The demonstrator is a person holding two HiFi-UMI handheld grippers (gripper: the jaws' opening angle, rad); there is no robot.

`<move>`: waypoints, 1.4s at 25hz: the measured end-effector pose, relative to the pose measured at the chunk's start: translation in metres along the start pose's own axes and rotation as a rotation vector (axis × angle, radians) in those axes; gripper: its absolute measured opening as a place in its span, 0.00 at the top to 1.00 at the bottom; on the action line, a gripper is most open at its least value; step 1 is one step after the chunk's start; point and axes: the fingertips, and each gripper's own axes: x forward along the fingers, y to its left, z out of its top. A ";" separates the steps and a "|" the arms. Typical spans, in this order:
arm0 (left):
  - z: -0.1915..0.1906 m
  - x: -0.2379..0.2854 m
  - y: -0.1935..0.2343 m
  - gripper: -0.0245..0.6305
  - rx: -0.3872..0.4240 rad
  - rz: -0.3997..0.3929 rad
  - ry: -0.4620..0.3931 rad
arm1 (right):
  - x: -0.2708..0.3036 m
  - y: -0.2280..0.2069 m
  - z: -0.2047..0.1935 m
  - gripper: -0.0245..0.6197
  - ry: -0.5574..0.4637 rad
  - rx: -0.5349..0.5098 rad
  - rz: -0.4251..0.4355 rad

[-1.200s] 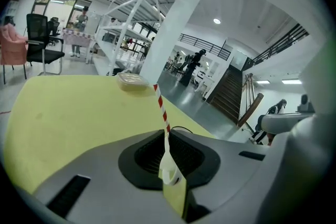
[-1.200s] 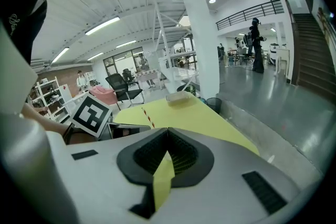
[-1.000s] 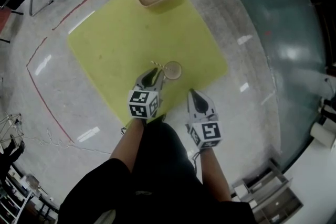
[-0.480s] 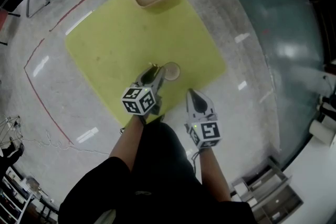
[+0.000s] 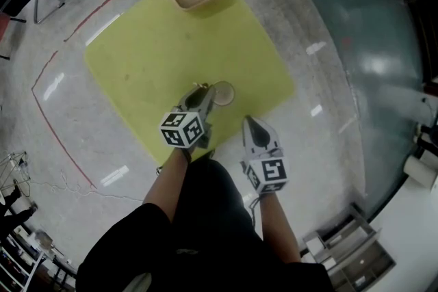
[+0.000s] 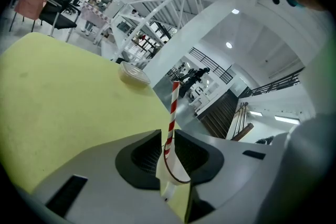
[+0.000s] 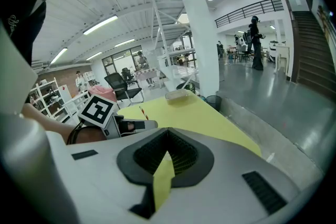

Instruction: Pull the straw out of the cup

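**A:** Where's the straw (image 6: 172,107)?

**B:** It's upright between the left gripper's (image 6: 168,136) jaws. They're closing but not pinching it yet. The cup (image 5: 223,93) is just ahead of its tips. The right gripper (image 7: 167,136) is alongside, tips together on nothing.

**A:** How will it handle?

**B:** Probably light, thin and easily crushed. Pinch gently just above the rim, since the cup might tip.

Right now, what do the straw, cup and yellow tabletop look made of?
Straw: likely paper, matte red-white spiral stripes.
Cup: thin white wall, paper or plastic, can't tell.
Yellow tabletop: flat matte sheet, faintly scuffed; painted board or plastic.
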 end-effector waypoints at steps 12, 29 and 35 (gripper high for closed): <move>0.011 -0.007 -0.009 0.86 0.069 0.014 -0.023 | -0.008 -0.004 0.002 0.94 -0.023 0.009 -0.008; 0.050 -0.041 -0.051 0.86 0.341 0.019 -0.060 | -0.024 0.009 0.017 0.94 -0.119 0.013 -0.009; 0.065 -0.057 -0.069 0.86 0.434 0.014 -0.066 | -0.033 0.016 0.032 0.94 -0.170 0.011 -0.024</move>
